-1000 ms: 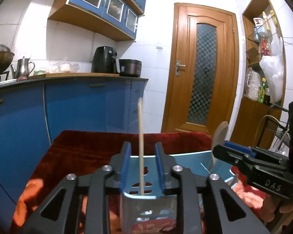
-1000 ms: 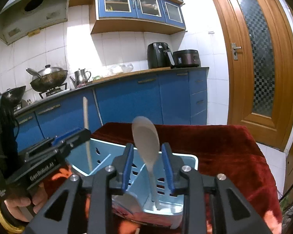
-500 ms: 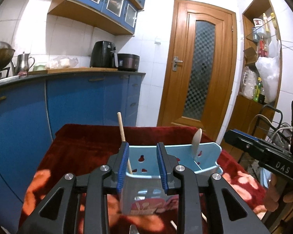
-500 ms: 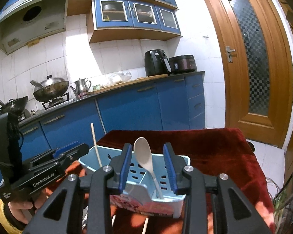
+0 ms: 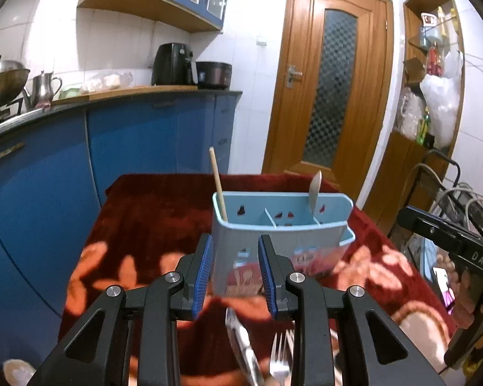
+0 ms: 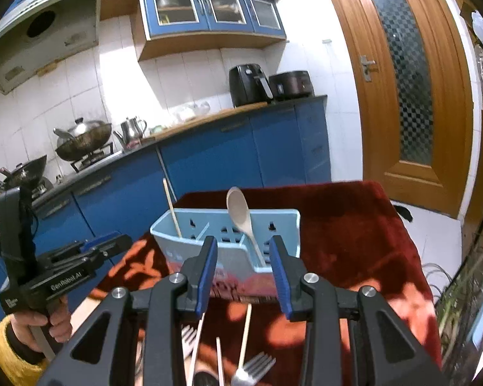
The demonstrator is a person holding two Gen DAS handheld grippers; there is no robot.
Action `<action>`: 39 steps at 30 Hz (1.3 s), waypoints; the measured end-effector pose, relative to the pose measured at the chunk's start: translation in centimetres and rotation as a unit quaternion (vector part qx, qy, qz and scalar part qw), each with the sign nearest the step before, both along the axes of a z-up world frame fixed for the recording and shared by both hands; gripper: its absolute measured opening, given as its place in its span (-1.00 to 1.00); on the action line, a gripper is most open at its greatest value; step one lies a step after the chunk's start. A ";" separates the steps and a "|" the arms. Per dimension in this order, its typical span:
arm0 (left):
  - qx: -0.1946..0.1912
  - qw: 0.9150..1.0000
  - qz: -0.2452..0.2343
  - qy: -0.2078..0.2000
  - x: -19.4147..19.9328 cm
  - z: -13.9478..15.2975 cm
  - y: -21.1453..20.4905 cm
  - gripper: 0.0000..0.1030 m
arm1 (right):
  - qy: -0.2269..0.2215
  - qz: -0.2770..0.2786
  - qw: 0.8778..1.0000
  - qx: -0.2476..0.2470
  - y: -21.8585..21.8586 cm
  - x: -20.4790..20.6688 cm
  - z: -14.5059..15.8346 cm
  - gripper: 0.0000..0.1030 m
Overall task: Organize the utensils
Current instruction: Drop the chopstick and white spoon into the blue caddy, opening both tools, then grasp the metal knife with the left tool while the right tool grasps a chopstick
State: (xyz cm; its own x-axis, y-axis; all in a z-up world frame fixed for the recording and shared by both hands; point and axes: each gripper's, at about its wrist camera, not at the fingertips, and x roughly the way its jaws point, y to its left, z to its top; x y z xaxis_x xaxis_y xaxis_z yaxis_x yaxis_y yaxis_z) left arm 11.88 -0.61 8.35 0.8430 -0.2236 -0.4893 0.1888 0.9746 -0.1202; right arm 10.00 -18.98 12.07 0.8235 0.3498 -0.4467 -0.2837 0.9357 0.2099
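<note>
A light blue utensil holder point(image 5: 281, 234) point(image 6: 228, 244) stands on the red floral tablecloth point(image 5: 151, 225). A wooden chopstick point(image 5: 218, 186) point(image 6: 172, 206) leans in its left compartment. A pale spoon point(image 5: 315, 189) point(image 6: 240, 215) stands in its right compartment. My left gripper point(image 5: 235, 273) is open and empty, just in front of the holder. My right gripper point(image 6: 244, 273) is open and empty, also in front of it. Loose forks point(image 5: 280, 357) point(image 6: 252, 370), a knife point(image 5: 241, 347) and chopsticks point(image 6: 244, 334) lie on the cloth below the grippers.
Blue kitchen cabinets point(image 5: 128, 148) and a counter with a kettle point(image 6: 132, 128), woks and an air fryer point(image 5: 174, 64) stand behind the table. A wooden door point(image 5: 331, 87) is at the back right. Shelves and cables are at the far right.
Both grippers have pulled back and up from the holder. The chopstick and the spoon, let go, stay standing in the holder. Loose cutlery now shows below the grippers.
</note>
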 end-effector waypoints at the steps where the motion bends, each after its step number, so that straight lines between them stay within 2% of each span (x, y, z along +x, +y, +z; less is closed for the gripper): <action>1: 0.001 1.000 -0.001 0.006 -0.2 -0.1 0.1 -0.43 | 0.008 -0.001 1.000 -0.004 0.0 -0.2 -0.2 -0.29; 9: 0.018 0.998 -0.008 0.057 -1.1 -1.4 0.6 -0.43 | 0.076 -0.007 0.997 -0.019 -0.5 -1.5 -3.1 -0.29; 17: 0.047 0.991 -0.021 0.123 -0.8 -4.3 -0.1 -0.43 | 0.174 -0.012 0.985 -0.001 -1.6 -1.6 -6.2 -0.29; 26: 0.044 0.978 -0.030 0.203 0.5 -7.9 -1.0 -0.43 | 0.252 -0.008 0.968 0.016 -1.7 -1.1 -8.5 -0.29; 29: 0.033 0.974 -0.030 0.222 0.8 -8.6 -0.8 -0.43 | 0.276 -0.005 0.961 0.030 -1.6 -0.7 -9.3 -0.29; 34: 0.015 0.971 -0.027 0.238 1.3 -9.1 -0.2 -0.43 | 0.305 0.000 0.950 0.061 -1.6 0.1 -10.6 -0.29; 39: 0.006 0.968 -0.034 0.248 1.9 -9.5 0.0 -0.43 | 0.308 -0.005 0.948 0.087 -2.0 0.9 -11.1 -0.37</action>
State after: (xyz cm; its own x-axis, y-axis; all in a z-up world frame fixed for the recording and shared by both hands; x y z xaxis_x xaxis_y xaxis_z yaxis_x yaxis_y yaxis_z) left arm 13.80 -0.59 -1.19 0.4863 -0.2629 -0.8333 0.1749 0.9637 -0.2019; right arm 10.87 -21.01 0.98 0.4299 0.4549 -0.7799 -0.0483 0.8742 0.4832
